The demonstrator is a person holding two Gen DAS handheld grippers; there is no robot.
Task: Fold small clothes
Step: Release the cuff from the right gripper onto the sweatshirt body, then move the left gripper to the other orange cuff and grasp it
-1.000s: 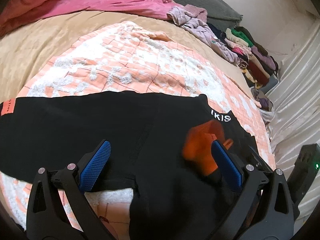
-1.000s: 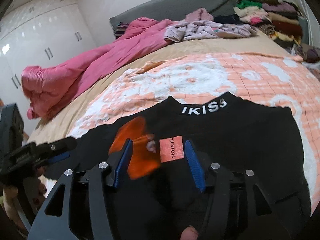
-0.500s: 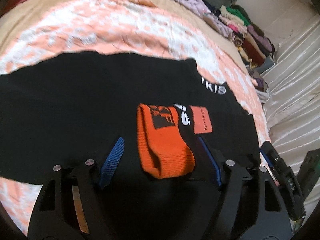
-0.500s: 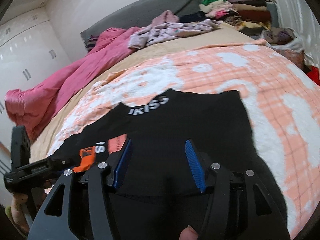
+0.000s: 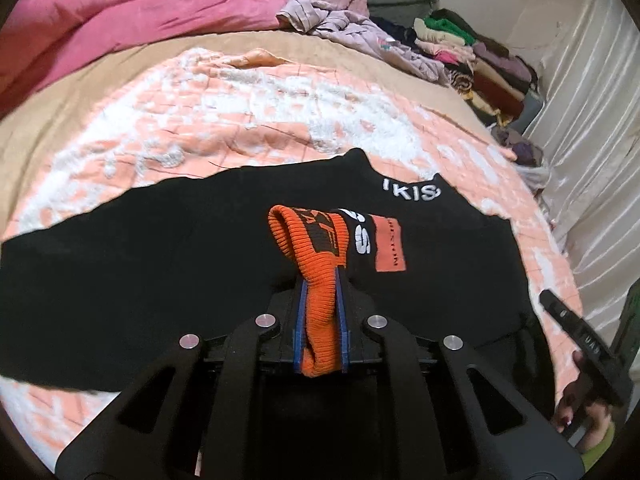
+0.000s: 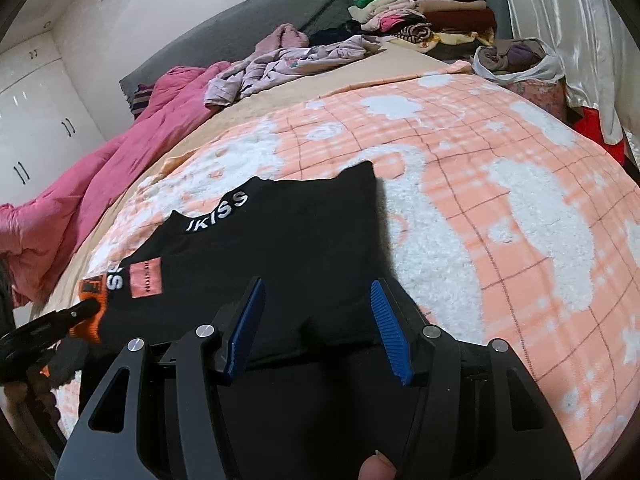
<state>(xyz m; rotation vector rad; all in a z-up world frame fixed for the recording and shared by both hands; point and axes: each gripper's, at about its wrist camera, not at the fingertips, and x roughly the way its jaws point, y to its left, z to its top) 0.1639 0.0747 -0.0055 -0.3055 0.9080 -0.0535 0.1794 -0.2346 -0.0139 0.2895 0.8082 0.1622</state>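
Note:
A black sweater [image 5: 160,256] with white "IKISS" collar lettering lies flat on the peach and white blanket [image 5: 240,104]; it also shows in the right wrist view [image 6: 288,240]. My left gripper [image 5: 320,280] is shut on its orange ribbed cuff [image 5: 316,248], holding the sleeve over the sweater's body beside an orange patch [image 5: 390,246]. My right gripper [image 6: 316,308] is open and empty over the sweater's right side, its blue pads [image 6: 386,328] astride the fabric edge. The left gripper shows at the far left of the right wrist view [image 6: 86,308].
A pink duvet [image 5: 120,12] and a lilac heap of clothes [image 5: 352,24] lie at the far end of the bed. Stacked folded clothes [image 6: 424,12] and a bag of clothes [image 6: 516,56] stand at the far right by a white curtain [image 5: 592,128].
My left gripper has closed on the orange cuff, which lay between open jaws before. My right gripper has swung right, away from the patch to the sweater's right side.

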